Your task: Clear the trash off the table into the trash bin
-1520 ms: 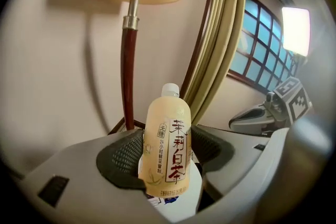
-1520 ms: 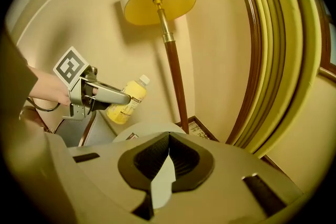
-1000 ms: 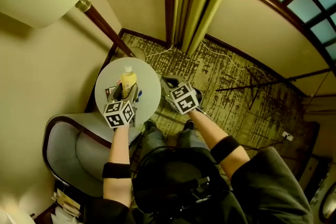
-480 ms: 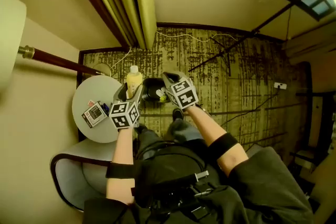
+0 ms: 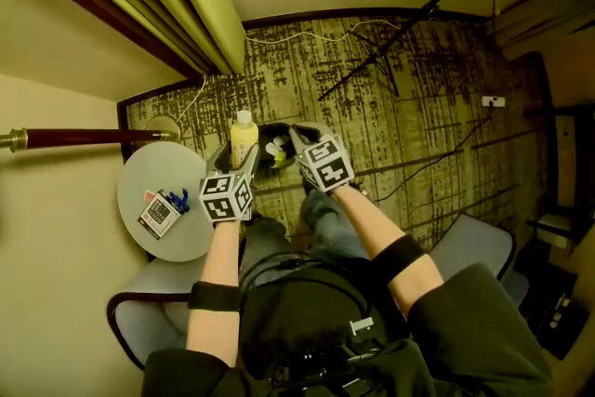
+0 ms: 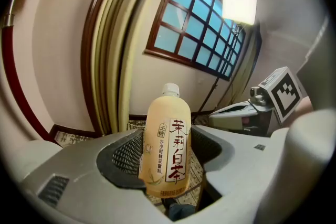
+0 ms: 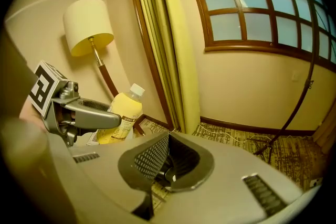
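The left tool (image 5: 239,161) clamps an upright yellow bottle (image 5: 244,135) near the black bin (image 5: 279,129) (scraps (image 5: 276,150) inside) — right tool (image 5: 297,137) closed, empty.

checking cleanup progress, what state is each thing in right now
left tool: closed on the tea bottle
tea bottle: capped, upright, held in the air
right tool: shut, empty
trash bin: open, some trash inside
small box: lying on the round table
floor lamp: lit

Saw a pale yellow, white-capped bottle (image 5: 244,139) beside the grey table (image 5: 158,177); past the table, olive carpet (image 5: 409,70) streaked dark.
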Available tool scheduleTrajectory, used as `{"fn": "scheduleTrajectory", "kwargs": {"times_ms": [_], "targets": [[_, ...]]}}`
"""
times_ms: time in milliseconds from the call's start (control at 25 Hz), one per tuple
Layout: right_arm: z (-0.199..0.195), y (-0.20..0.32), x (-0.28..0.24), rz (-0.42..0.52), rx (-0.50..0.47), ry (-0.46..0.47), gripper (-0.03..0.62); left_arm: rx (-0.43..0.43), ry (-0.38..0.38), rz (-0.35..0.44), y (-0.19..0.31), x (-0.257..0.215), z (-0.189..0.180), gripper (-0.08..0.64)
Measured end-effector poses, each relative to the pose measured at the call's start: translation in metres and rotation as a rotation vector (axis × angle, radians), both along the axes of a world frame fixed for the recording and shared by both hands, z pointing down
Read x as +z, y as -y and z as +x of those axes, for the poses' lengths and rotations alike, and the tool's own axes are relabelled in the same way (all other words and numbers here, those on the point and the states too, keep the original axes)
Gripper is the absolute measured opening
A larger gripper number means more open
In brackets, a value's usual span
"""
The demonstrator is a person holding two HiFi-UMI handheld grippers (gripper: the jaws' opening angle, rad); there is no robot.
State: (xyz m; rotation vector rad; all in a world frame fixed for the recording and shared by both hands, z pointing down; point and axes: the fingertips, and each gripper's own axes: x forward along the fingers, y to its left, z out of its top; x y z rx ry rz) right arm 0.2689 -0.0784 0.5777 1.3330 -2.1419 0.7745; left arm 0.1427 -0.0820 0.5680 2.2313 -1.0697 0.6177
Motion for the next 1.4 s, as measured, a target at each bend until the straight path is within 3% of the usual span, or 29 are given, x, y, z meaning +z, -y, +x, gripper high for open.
{"fn": "scheduleTrajectory", "kwargs": {"times_ms": [480,880,1120,1400], "targets": [[-0.047,0.001,0.213,-0.156,-0.047,0.036,0.0,-0.011,0.082,-0.151,0.005,0.233,-0.011,0.285],[-0.06,0.009,0.383,-0.239,-0.044,0.023,0.0,0.006,0.159,-0.26,0.005,0.418,-0.02,0.285],[-0.071,0.014,0.449,-0.27,-0.07,0.016,0.0,-0.027,0.185,-0.309,0.009,0.488,-0.033,0.285],[-0.08,0.019,0.482,-0.282,-0.08,0.021,0.0,-0.057,0.19,-0.356,0.013,0.536,-0.042,0.288]]}}
